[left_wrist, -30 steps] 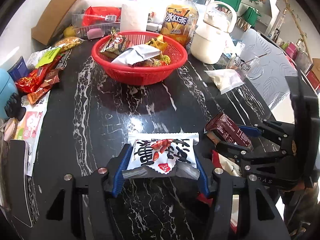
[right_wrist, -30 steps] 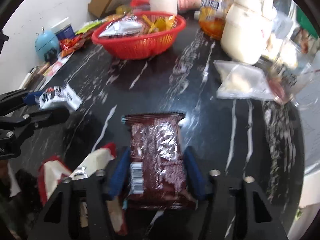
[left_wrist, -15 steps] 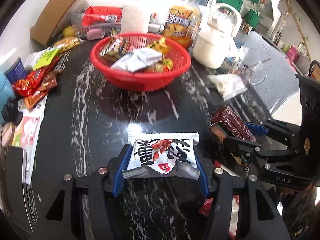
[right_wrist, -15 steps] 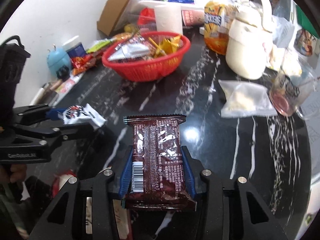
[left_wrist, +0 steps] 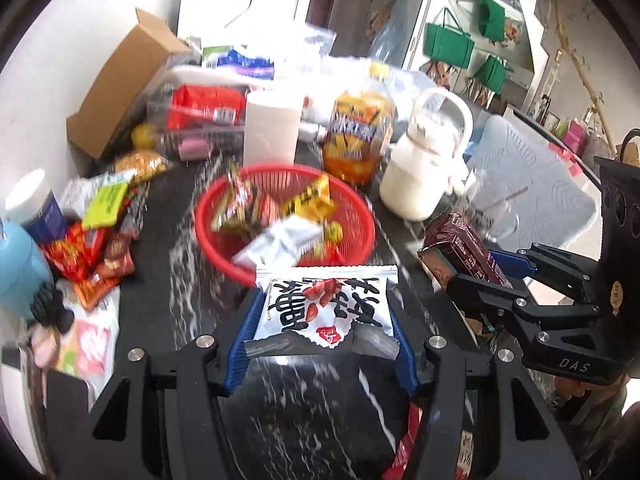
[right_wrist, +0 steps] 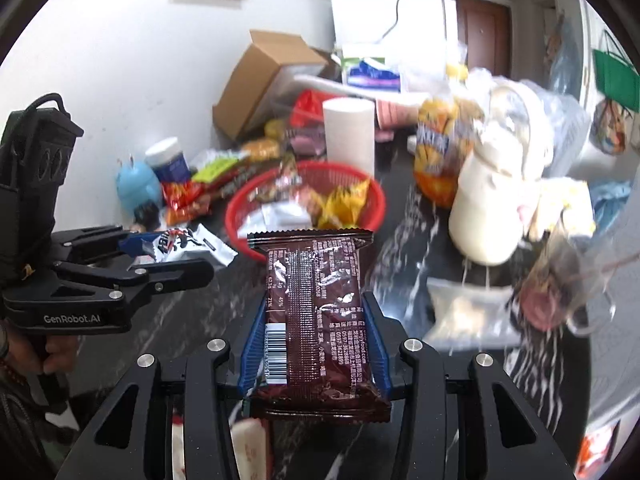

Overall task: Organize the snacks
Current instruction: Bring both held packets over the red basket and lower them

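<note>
My left gripper [left_wrist: 322, 320] is shut on a white snack packet [left_wrist: 326, 304] with black characters and red nuts, held above the black marble table [left_wrist: 304, 412]. Right behind the packet stands a red basket [left_wrist: 212, 236] holding several wrapped snacks. My right gripper [right_wrist: 314, 320] is shut on a dark brown snack packet [right_wrist: 316, 312], barcode side up, lifted off the table. From the left wrist, the right gripper [left_wrist: 496, 276] shows at the right with the brown packet [left_wrist: 460, 248]. From the right wrist, the left gripper [right_wrist: 160, 256] and white packet [right_wrist: 188, 242] are at left, near the basket [right_wrist: 236, 220].
Loose snack packets [left_wrist: 88, 240] lie at the table's left beside a blue figure [left_wrist: 16, 264]. Behind the basket stand a paper roll [left_wrist: 272, 132], an orange drink bottle [left_wrist: 358, 136], a white kettle [left_wrist: 420, 172] and a cardboard box [left_wrist: 124, 80]. A clear bag [right_wrist: 464, 312] and glass cup [right_wrist: 560, 284] sit right.
Both grippers have risen off the table with their packets and tilted up. The right gripper's pads closed in on the brown packet. The basket now sits just behind both packets.
</note>
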A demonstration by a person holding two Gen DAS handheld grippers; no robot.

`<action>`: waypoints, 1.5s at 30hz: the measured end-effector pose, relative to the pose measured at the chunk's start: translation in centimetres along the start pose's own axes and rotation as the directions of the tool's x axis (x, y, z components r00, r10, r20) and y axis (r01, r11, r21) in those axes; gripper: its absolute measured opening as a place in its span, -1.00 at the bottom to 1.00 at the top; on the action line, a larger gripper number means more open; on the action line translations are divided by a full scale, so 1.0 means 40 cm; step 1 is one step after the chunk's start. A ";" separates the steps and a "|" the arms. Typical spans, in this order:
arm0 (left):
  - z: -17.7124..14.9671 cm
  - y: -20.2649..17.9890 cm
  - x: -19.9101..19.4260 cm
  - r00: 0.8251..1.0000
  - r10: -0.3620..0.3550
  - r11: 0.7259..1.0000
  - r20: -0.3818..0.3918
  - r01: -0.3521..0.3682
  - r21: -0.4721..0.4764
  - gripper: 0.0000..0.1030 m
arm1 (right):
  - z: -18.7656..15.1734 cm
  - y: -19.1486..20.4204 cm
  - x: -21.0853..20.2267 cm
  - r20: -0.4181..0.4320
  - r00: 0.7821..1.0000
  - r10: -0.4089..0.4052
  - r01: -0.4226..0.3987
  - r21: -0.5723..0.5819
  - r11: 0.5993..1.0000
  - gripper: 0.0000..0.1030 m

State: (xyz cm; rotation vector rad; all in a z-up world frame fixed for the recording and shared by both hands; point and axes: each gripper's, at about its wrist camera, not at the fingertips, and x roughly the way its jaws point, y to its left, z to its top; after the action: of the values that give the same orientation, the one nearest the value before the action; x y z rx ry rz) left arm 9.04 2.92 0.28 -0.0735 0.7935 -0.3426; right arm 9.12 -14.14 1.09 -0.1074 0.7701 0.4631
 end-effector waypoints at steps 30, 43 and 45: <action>0.196 0.118 0.092 0.958 0.220 0.975 0.186 -0.222 -0.012 0.11 | 0.276 -0.055 0.147 0.156 0.987 0.026 -0.020 -0.037 0.999 -0.14; 0.125 0.156 0.213 0.978 0.199 0.980 0.068 -0.198 -0.024 0.11 | 0.251 -0.076 0.258 0.088 0.996 0.022 -0.020 -0.025 0.999 -0.14; 0.116 0.154 0.226 0.976 0.212 0.977 0.041 -0.212 -0.016 0.11 | 0.248 -0.074 0.270 0.078 0.996 0.034 -0.032 -0.023 0.999 -0.14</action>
State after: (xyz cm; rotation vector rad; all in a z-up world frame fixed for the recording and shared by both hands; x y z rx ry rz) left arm 19.89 5.47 -3.84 -0.0065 0.7535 -0.1339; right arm 23.56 -10.27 0.50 -0.0964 0.6909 0.5041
